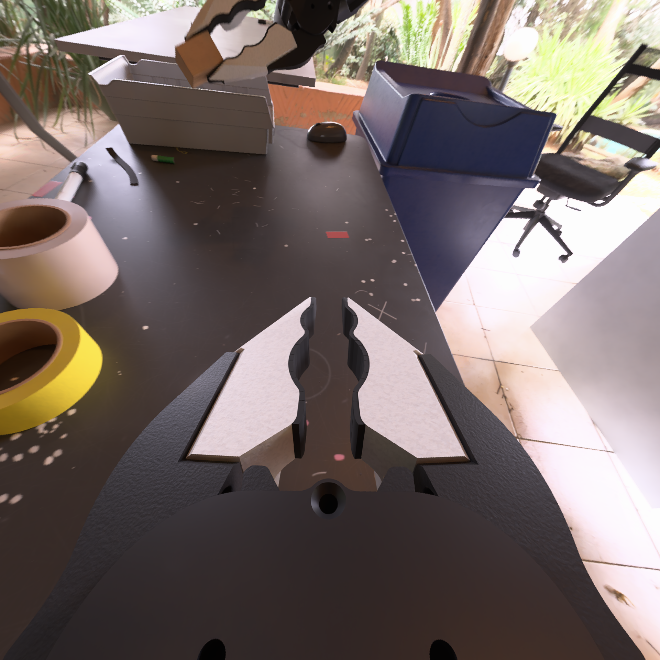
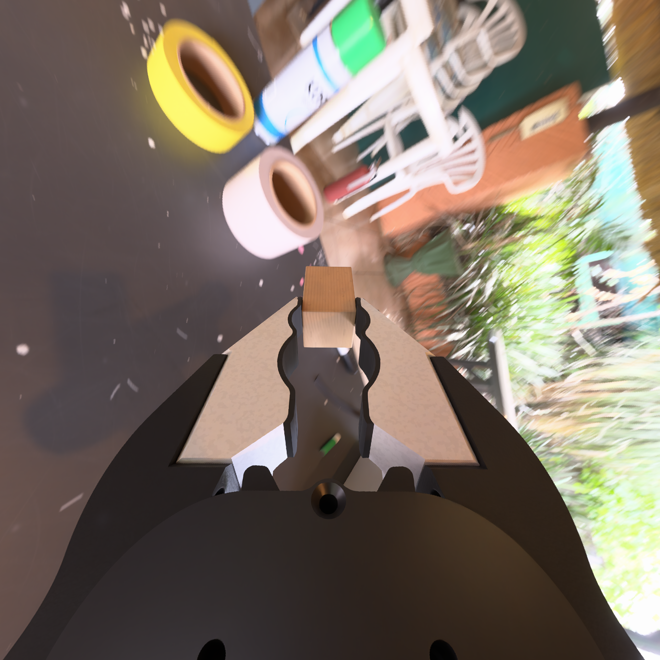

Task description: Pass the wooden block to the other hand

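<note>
- The left gripper (image 1: 328, 303) fills the near part of its own view, low over the dark table (image 1: 232, 257); its fingers stand narrowly apart with nothing between them.
- The right gripper (image 2: 328, 303) is clamped on the block (image 2: 326, 310), which sits between its fingertips and juts past them. In the left view this gripper (image 1: 228, 60) hangs far off, high above the table, block (image 1: 198, 59) in its tips, well apart from the left one.
- A blue bin (image 1: 453, 143) stands at the table's right edge, far side.
- A white tray (image 1: 185, 107) rests at the far end, under the raised block.
- An office chair (image 1: 585, 171) is on the tiled floor, far right.
- A white tape roll (image 1: 53, 264) lies at the left, just beyond a yellow roll (image 1: 53, 375); both also show in the right view, white (image 2: 264, 210) and yellow (image 2: 193, 85).
- A dark mouse (image 1: 326, 133) sits between tray and bin.
- A white tube (image 1: 73, 180) lies far left, a green-capped stub (image 1: 162, 159) near the tray.
- A small red patch (image 1: 336, 234) marks the table's middle.
</note>
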